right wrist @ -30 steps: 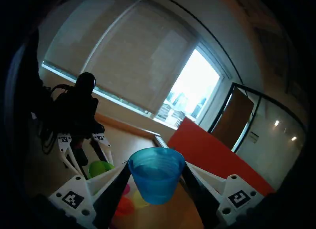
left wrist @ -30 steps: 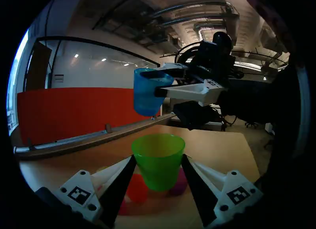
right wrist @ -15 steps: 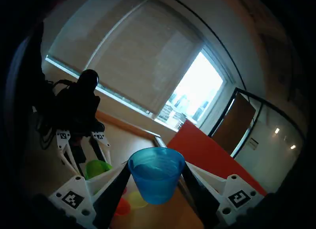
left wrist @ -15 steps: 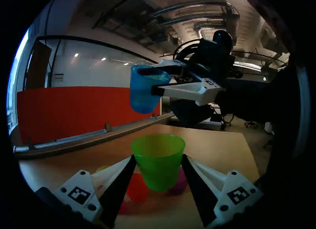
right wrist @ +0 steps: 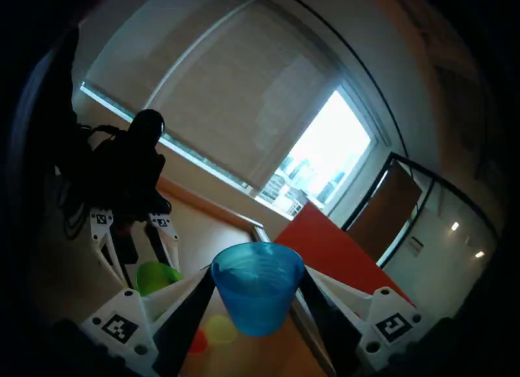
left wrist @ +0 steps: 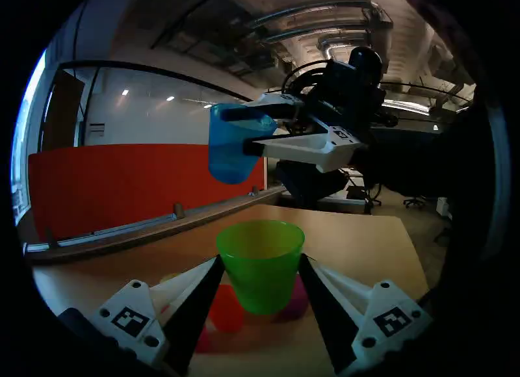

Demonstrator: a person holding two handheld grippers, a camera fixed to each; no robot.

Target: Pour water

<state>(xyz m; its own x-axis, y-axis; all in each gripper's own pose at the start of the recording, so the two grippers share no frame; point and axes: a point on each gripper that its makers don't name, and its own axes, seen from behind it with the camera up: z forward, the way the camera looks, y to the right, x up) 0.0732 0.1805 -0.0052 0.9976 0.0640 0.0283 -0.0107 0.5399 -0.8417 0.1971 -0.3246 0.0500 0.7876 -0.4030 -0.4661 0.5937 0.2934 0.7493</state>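
The right tool (right wrist: 259,276) clamps the blue cup (right wrist: 258,296), the left tool (left wrist: 260,263) the green cup (left wrist: 260,273); poured off-centre, water can miss it.

Green cup (left wrist: 260,273) translucent plastic — table (left wrist: 364,240) seemingly wood

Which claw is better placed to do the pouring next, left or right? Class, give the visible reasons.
Right. The right claw grips the blue cup, held above the green cup and slightly to one side. The left claw grips the green cup upright, low near the table, so it suits receiving.
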